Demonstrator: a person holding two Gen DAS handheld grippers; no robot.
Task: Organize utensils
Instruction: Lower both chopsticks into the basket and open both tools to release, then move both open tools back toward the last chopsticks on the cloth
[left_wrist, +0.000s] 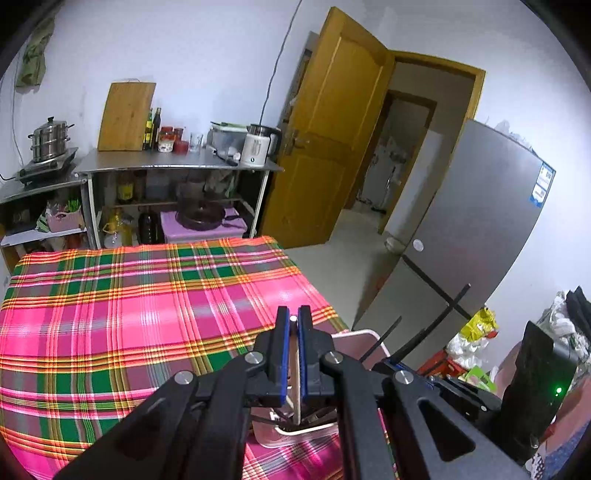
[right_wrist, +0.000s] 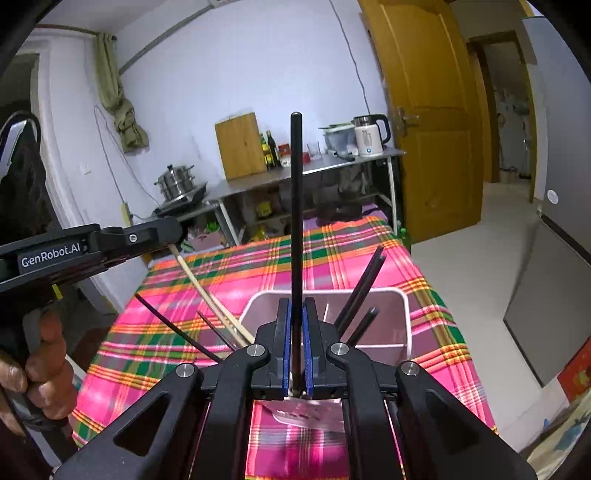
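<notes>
My left gripper (left_wrist: 294, 314) is shut on a light wooden chopstick (left_wrist: 293, 365) that runs down into a white utensil holder (left_wrist: 360, 334) on the plaid tablecloth. In the right wrist view the same chopstick (right_wrist: 199, 284) slants from the left gripper (right_wrist: 173, 240) down toward the holder (right_wrist: 404, 306). My right gripper (right_wrist: 296, 304) is shut on a black chopstick (right_wrist: 296, 206) held upright over the holder. Several black chopsticks (right_wrist: 364, 288) lean in the holder, and they also show in the left wrist view (left_wrist: 428, 332).
The table carries a pink, green and orange plaid cloth (left_wrist: 129, 314). Behind it stands a steel shelf (left_wrist: 177, 166) with a cutting board, bottles, a kettle and a steamer pot. A wooden door (left_wrist: 325, 147) and a grey fridge (left_wrist: 480, 229) stand to the right.
</notes>
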